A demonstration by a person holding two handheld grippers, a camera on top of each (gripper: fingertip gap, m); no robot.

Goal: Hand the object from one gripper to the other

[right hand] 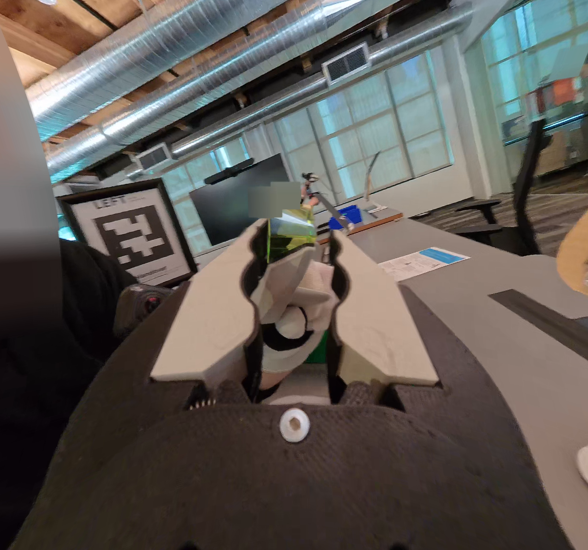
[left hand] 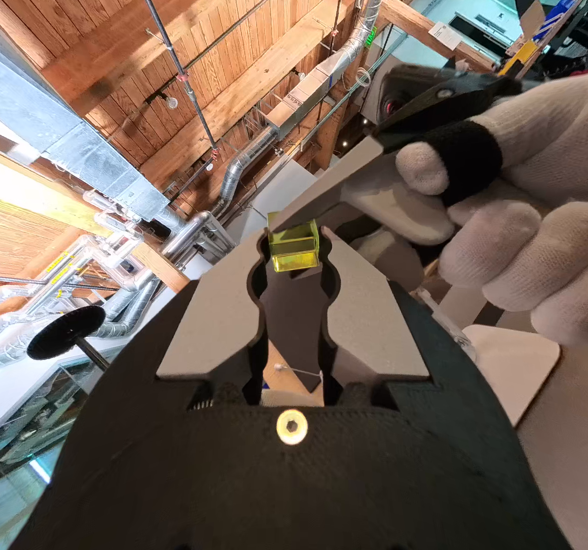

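The grey table [right hand: 445, 280] lies well below and beyond my work; nothing of the task rests on it. My two white-gloved hands have met in the air, both tilted up toward the ceiling. The right hand [left hand: 509, 200] comes in from the side with its knuckles curled round the handle, and the left hand [right hand: 305, 321] rises from underneath.

My grey-fingered left gripper [left hand: 294, 235] and its twin, the right gripper [right hand: 297, 230], cross at their tips. Each has its fingers drawn in to about the width of the object, with a flat finger of the other one laid against it. I cannot tell from either view which pair is pressing and which only flanks it; a thin gap may remain at one right fingertip.

The small, clear yellow-green plastic cube [left hand: 294, 248] sits exactly at that crossing, between both sets of tips. I judge it light, rigid and not fragile, but its polished faces look slippery. It should be held flat on two opposite faces, never on edges or corners. The receiving fingers should take the free pair of faces and be firmly on before the other pair lets go.
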